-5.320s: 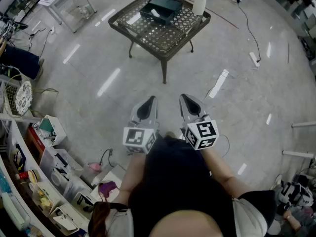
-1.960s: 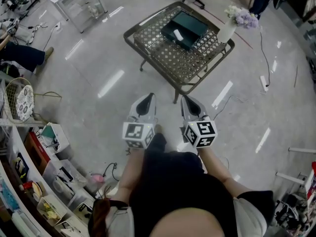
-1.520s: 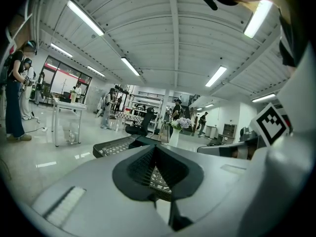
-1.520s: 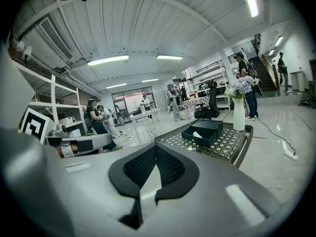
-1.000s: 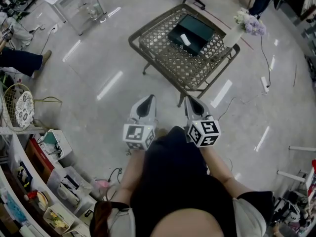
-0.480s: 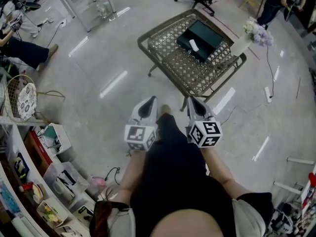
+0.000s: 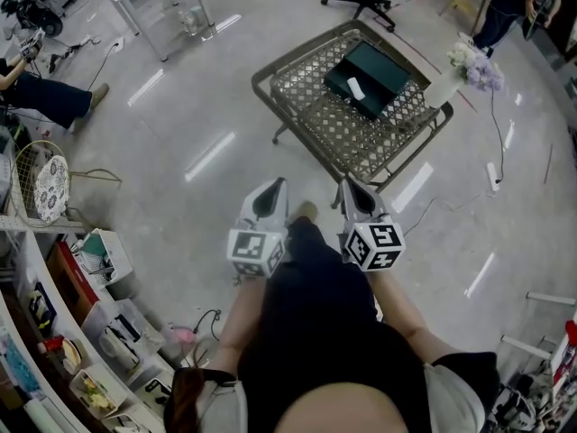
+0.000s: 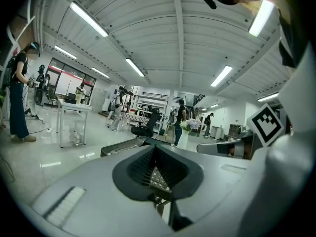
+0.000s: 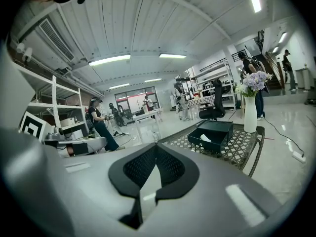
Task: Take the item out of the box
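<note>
**Surface** (image 7: 347, 138): metal lattice table, standing on the floor well ahead of the person.

**Box** (image 7: 383, 66): dark green, open-topped, on the far half of the surface, near a vase of flowers (image 7: 451, 79).

**Left gripper** (image 7: 270, 188), **right gripper** (image 7: 350, 189): 2 units, held side by side in front of the body, well apart from the surface. The jaws of both are closed together with nothing between them.

**Item** (image 7: 357, 88): small white piece lying inside the box, untouched.

**Step in hand:** judged to be the approach, with no part of the removal done.

**Next move:** calls for closing the gap to the surface, then opening 1 pair of jaws and lowering them over the item.
</note>
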The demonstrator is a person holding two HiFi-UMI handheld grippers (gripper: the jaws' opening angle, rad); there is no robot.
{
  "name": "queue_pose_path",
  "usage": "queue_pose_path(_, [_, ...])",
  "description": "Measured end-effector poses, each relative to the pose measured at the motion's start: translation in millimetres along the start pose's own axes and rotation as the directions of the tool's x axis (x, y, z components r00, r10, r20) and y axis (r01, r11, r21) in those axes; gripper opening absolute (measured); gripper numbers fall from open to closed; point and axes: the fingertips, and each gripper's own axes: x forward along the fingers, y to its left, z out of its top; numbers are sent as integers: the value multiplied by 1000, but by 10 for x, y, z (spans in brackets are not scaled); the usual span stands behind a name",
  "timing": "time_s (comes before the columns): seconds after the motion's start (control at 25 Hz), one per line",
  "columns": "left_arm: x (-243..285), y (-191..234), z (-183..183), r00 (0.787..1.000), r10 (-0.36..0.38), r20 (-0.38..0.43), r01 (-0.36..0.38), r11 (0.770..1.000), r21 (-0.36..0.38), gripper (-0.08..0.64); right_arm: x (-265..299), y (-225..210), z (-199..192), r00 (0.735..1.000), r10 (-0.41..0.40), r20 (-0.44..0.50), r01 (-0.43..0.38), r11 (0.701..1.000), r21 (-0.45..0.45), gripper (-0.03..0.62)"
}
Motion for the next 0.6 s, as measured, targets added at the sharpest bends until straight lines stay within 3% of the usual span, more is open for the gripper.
queue_pose_path(0.6, [512, 268, 130, 1000, -1, -15, 1, 1000, -7, 11, 509, -189, 197, 1000, 1, -24, -1, 1000, 5, 0])
